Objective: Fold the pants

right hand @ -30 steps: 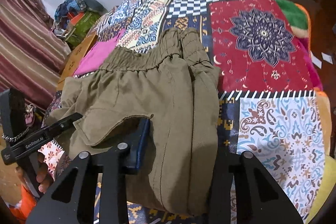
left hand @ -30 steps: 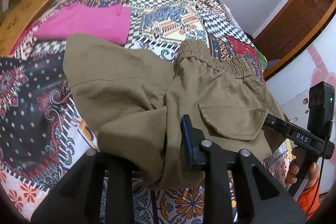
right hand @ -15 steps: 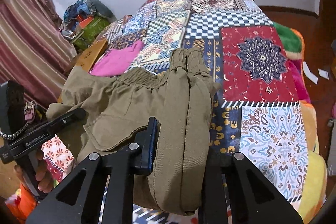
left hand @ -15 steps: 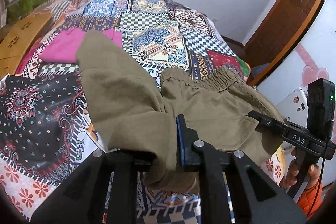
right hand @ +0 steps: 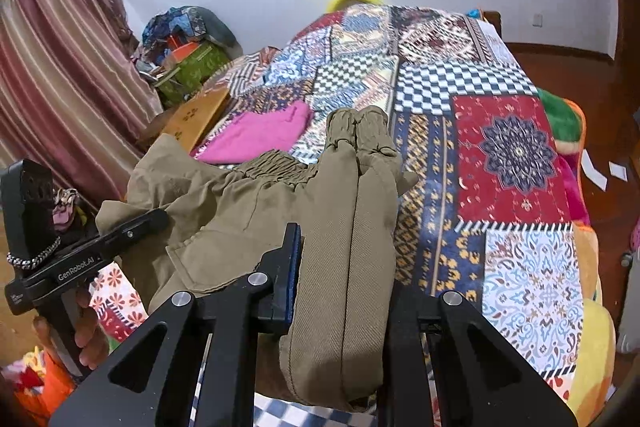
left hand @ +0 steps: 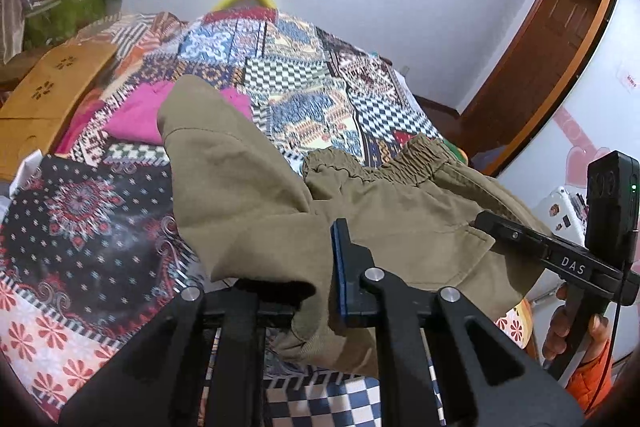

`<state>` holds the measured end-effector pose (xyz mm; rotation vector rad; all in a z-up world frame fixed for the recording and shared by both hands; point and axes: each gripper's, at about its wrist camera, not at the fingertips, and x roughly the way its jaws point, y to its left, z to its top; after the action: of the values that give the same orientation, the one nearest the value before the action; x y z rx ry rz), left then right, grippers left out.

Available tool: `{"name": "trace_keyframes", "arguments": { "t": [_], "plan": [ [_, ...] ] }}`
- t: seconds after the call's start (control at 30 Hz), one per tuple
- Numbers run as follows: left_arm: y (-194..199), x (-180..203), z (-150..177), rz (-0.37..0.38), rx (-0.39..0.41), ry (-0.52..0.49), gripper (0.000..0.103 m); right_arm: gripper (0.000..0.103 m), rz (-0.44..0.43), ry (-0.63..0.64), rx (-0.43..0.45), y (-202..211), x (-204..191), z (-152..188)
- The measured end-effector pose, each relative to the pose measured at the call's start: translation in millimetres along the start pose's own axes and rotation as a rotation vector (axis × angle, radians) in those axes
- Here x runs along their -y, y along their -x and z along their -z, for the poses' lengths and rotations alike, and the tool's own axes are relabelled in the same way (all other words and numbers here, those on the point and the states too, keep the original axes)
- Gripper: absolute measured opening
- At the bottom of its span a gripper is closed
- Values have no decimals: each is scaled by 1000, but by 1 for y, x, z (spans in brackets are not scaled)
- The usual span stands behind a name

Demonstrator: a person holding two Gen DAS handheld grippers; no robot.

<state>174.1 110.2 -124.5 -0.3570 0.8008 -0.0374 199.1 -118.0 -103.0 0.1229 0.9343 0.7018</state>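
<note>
Two grippers carry my olive pants (left hand: 400,223) above the patchwork bedspread (right hand: 516,147): my left gripper (left hand: 320,291) is clamped on the bunched near edge, my right gripper (right hand: 344,287) pinches the doubled legs, so I judge the lifted half can swing over toward the elastic waistband at 12 o'clock. A pink garment (right hand: 260,135) lies on the quilt at 11 o'clock, near where the fold would land; a wooden board (left hand: 48,95) sits well apart at 10.
</note>
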Motion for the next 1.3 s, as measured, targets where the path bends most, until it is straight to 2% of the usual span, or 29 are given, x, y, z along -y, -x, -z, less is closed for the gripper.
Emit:
{"name": "trace_keyframes", "arguments": {
  "t": [0.27, 0.5, 0.83, 1.3],
  "plan": [
    [17, -25, -28, 15, 64, 31, 12, 14, -11, 61, 50, -3, -29, -27],
    [17, -50, -57, 6, 99, 44, 11, 14, -17, 101, 89, -15, -49, -52],
    [3, -102, -105, -44, 136, 67, 12, 14, -75, 115, 121, -59, -75, -91],
    [-47, -179, -166, -98, 141, 76, 12, 14, -77, 173, 122, -139, -113, -144]
  ]
}}
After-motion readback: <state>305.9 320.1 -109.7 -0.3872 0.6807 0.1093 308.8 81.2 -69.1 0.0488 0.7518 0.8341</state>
